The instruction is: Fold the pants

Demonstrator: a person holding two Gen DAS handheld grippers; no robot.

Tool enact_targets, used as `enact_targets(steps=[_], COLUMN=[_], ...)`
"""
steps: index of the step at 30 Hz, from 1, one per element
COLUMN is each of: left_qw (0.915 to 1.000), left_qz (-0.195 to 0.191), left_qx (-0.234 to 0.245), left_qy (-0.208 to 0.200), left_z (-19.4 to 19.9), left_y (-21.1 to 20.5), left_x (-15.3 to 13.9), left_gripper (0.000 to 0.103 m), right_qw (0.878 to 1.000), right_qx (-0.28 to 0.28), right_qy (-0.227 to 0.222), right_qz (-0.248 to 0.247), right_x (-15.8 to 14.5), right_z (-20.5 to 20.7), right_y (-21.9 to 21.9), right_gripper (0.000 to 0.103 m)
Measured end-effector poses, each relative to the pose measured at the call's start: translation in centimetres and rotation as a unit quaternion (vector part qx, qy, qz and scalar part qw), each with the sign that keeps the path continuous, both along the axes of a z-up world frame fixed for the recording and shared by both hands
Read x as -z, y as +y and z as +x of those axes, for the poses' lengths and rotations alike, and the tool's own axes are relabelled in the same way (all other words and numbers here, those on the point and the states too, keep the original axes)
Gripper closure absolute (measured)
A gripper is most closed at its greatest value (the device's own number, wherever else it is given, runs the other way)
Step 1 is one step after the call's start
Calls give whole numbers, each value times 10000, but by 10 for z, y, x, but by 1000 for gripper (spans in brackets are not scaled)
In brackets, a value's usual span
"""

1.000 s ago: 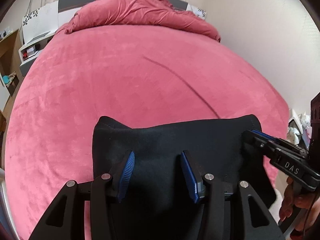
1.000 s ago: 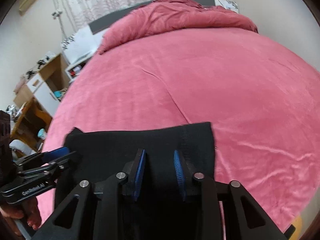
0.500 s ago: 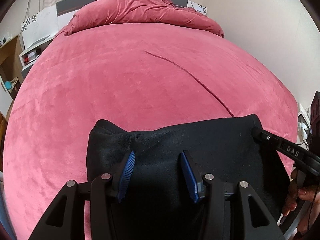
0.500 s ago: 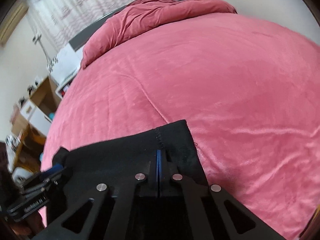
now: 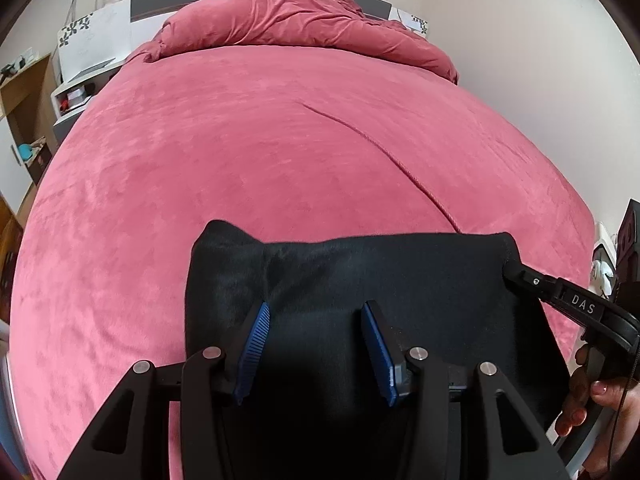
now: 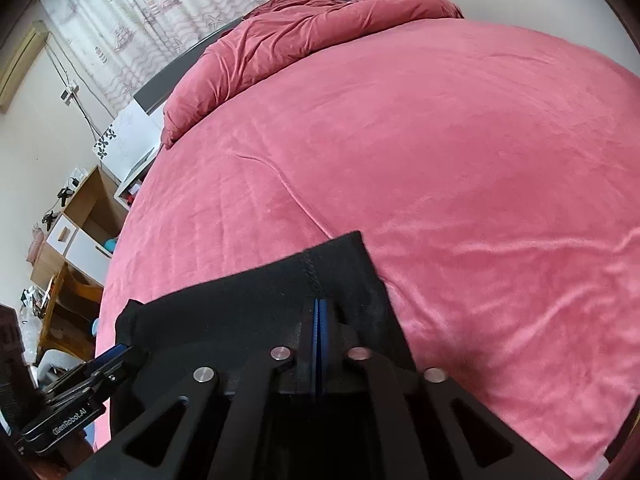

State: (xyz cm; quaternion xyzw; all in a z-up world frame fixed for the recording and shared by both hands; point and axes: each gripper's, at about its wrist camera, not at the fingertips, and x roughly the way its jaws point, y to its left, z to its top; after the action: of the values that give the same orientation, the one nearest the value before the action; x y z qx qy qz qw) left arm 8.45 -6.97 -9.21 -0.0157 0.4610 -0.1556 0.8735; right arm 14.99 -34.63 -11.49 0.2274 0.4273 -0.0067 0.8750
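Black pants (image 5: 360, 276) lie folded at the near edge of a red bed (image 5: 280, 152). My left gripper (image 5: 318, 328) is open, its blue pads spread over the pants' near part, close to the left corner. My right gripper (image 6: 319, 308) is shut on the pants (image 6: 248, 296) near their right corner, at a stitched seam. In the left wrist view the right gripper (image 5: 516, 274) meets the pants' far right corner. In the right wrist view the left gripper (image 6: 116, 354) sits at the pants' left corner.
A bunched red duvet (image 5: 304, 20) lies at the head of the bed. A white bedside unit (image 5: 84, 60) and wooden shelves (image 6: 76, 216) stand to the left. A wall (image 5: 540, 40) runs along the right side.
My right gripper has closed from open onto the pants' right corner and tilted. The left gripper stays open over the pants; the view has shifted slightly.
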Motion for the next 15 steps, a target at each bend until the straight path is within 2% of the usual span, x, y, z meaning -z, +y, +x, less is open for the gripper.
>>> enact_targets(steps=[4, 10, 13, 15], left_qw=[10000, 9991, 9983, 9986], left_qz=[-71, -393, -544, -496], left_qx=[-34, -156, -159, -113], left_qy=[-7, 92, 151, 139], left_z=[-14, -48, -71, -85], left_y=[7, 29, 40, 43], left_x=[-4, -6, -2, 1], left_gripper=[54, 54, 54, 54], right_qw=[9995, 9988, 9994, 9996], right_qx=[-64, -81, -46, -7], right_qy=[45, 84, 205, 286], right_qz=[-301, -470, -263, -54], right_x=[-10, -19, -17, -14], right_z=[-17, -58, -79, -93], right_y=[-1, -9, -15, -19], right_gripper=[67, 66, 63, 61])
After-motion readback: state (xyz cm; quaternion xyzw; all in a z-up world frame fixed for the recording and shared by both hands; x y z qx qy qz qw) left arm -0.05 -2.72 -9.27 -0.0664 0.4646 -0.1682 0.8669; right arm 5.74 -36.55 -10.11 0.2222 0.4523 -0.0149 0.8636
